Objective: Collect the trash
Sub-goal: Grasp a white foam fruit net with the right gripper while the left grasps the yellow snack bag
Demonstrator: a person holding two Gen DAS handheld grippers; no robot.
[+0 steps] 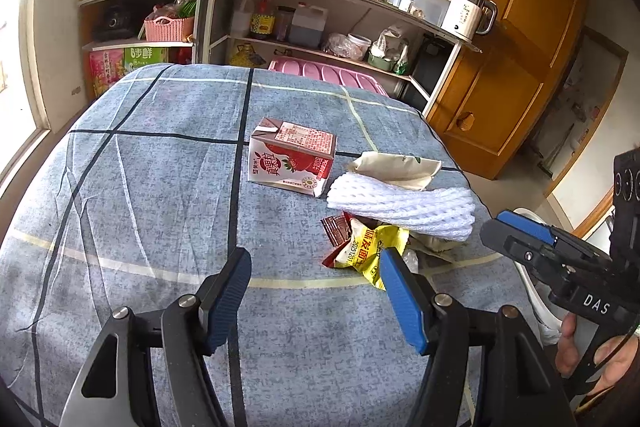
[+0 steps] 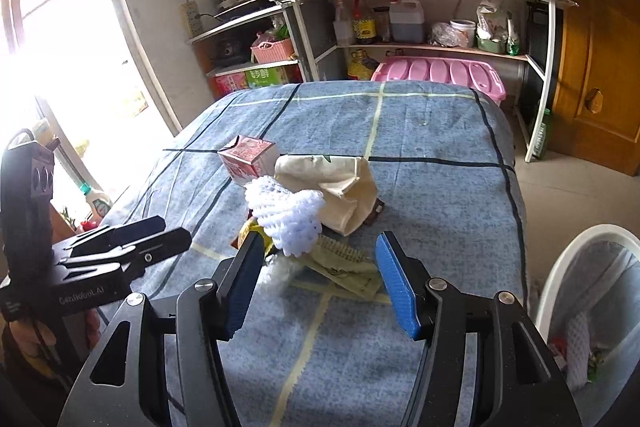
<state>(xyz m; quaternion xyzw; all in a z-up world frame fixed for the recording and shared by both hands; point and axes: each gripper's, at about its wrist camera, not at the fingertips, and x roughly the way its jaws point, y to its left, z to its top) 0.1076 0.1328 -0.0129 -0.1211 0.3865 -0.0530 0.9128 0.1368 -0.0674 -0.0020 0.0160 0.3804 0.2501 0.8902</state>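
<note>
The white foam net (image 2: 286, 217) lies just ahead of our right gripper (image 2: 316, 283), a little toward its left finger, on top of a small heap of trash on the cloth-covered table (image 2: 432, 155). Its long axis runs roughly away from that gripper and slightly to its left, so the near end bulges toward us, between the fingertips and just beyond them. Under and beside it we see a yellow wrapper (image 1: 370, 251), a greenish flat packet (image 2: 344, 269) directly between the right gripper's fingers, a cream paper bag (image 2: 340, 187) behind the net, and a red and white milk carton (image 1: 292, 157) farther off. Both grippers stand spread and hold nothing. Our left gripper (image 1: 316, 277) has the same heap ahead and to its right, with the yellow wrapper touching the line of its right finger; the carton sits straight ahead, well apart. We judge the right gripper the nearer one for the net, since the net lies almost on its axis. The white bin (image 2: 592, 275) stands low to the right of the right gripper, off the table edge, already holding some netting and scraps. What lies beneath the net is mostly hidden, and a small dark brown piece (image 1: 336, 227) at the heap's edge is hard to identify.
</note>
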